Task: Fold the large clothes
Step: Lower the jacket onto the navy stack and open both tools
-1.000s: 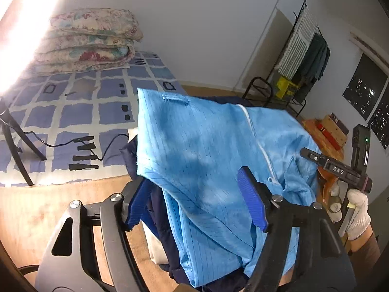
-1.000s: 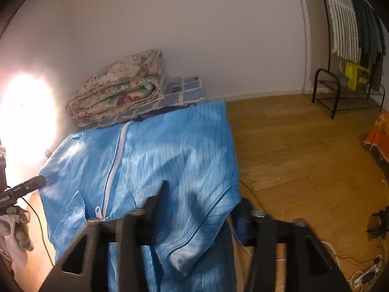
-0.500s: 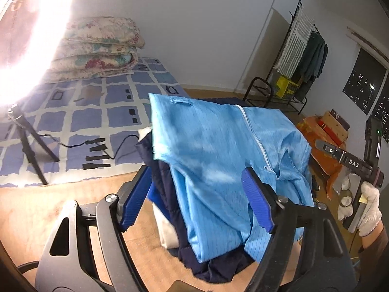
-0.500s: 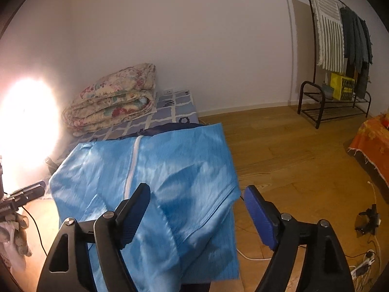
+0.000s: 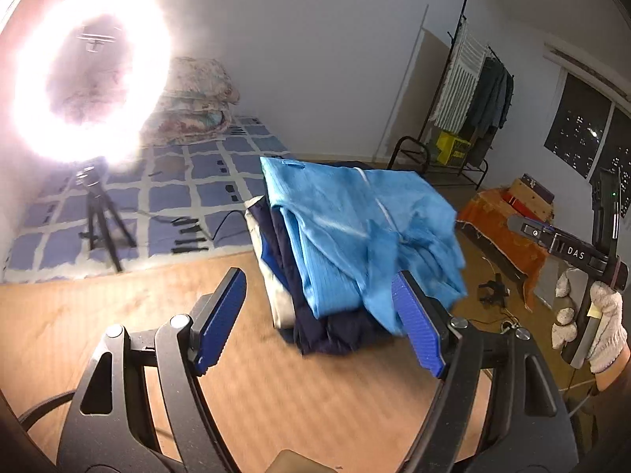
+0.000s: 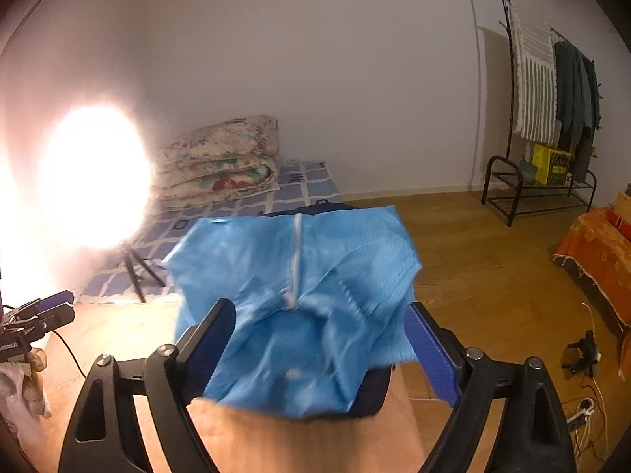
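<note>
A light blue zip garment (image 5: 366,232) lies folded on top of a stack of dark navy (image 5: 335,327) and white (image 5: 276,295) clothes on a tan table (image 5: 276,386). It also shows in the right wrist view (image 6: 299,295). My left gripper (image 5: 319,315) is open and empty, just in front of the stack. My right gripper (image 6: 319,347) is open and empty, its jaws standing either side of the garment's near edge. The right gripper also shows at the right of the left wrist view (image 5: 568,248).
A bright ring light on a tripod (image 5: 98,213) stands at the left. A blue checked mat (image 5: 177,193) with folded quilts (image 5: 197,106) lies behind. A clothes rack (image 5: 473,98) and an orange-covered bench (image 5: 508,232) stand at the right. Cables lie on the wood floor (image 6: 473,268).
Both grippers have let go of the blue garment and pulled back from it. The garment now rests folded on the stack.
</note>
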The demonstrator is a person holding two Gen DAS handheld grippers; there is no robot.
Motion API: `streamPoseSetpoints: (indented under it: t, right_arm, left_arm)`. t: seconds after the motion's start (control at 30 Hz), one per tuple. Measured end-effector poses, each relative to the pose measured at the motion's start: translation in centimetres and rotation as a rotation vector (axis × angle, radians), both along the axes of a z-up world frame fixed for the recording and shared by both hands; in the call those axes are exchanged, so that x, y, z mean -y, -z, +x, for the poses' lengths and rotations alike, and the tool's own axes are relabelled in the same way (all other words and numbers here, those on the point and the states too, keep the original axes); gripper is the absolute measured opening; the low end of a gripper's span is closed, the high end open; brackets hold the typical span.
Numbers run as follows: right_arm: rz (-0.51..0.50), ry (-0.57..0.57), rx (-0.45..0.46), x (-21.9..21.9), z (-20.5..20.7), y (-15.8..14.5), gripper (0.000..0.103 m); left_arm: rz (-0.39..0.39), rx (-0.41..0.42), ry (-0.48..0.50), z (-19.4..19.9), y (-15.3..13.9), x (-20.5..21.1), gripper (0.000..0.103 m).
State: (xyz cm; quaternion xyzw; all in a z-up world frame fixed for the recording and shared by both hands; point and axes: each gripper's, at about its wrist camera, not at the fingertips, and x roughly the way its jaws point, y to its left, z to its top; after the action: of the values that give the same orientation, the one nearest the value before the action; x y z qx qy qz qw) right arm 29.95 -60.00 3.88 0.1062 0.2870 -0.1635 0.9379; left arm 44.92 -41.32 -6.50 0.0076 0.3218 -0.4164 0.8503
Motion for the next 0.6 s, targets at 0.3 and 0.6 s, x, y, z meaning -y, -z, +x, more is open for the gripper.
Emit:
streamPoseSetpoints:
  t: [0.3, 0.6]
  right_arm:
    - [-0.019, -0.012, 0.031, -8.4, -8.5, -3.5, 0.091]
    - [-0.037, -0.008, 0.051, -16.1, -16.4, -3.9, 0.102]
  left_arm:
    - [0.019, 0.079, -0.028, -11.1, -4.1, -9.1, 0.079]
    - [-0.021, 0.128, -0.027, -20.2, -7.2, -16.3, 0.100]
